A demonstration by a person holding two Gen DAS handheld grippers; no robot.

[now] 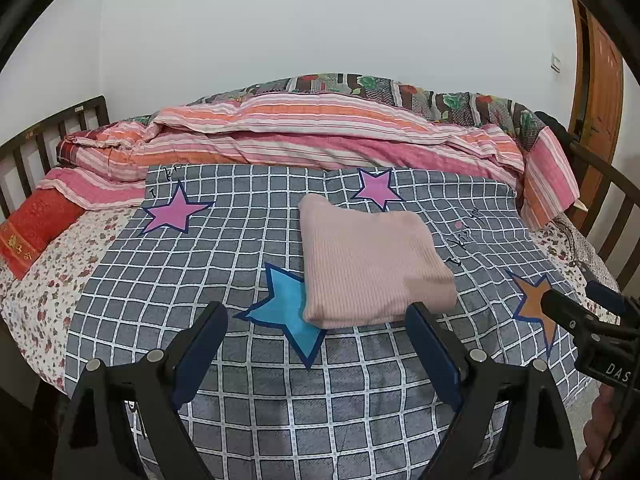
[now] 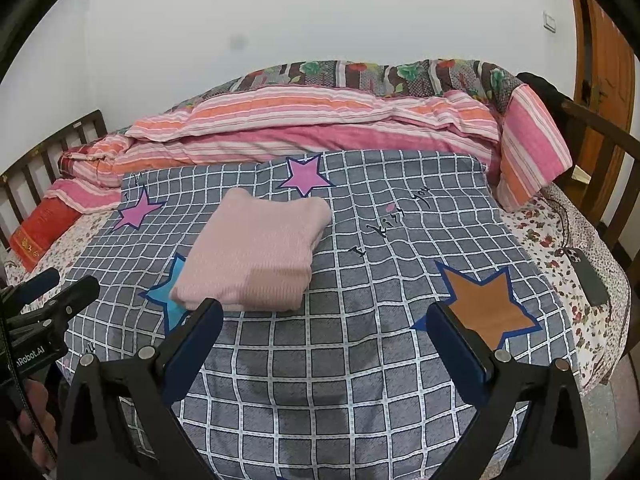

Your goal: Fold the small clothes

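Pink sweater (image 1: 372, 264) folded, lying on grey checked blanket (image 1: 280, 380), overlapping blue star (image 1: 288, 312). Left gripper (image 1: 316, 320) spread wide, empty, hovering just short of sweater's near edge. Right gripper (image 2: 324, 320) spread too, empty, beside orange star (image 2: 484, 304). Phone (image 2: 588, 280) on flowered sheet (image 2: 540, 240).

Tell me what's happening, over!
Left gripper open, empty. Right gripper open, empty. Pink garment lies folded on checked blanket. Nothing in the way.
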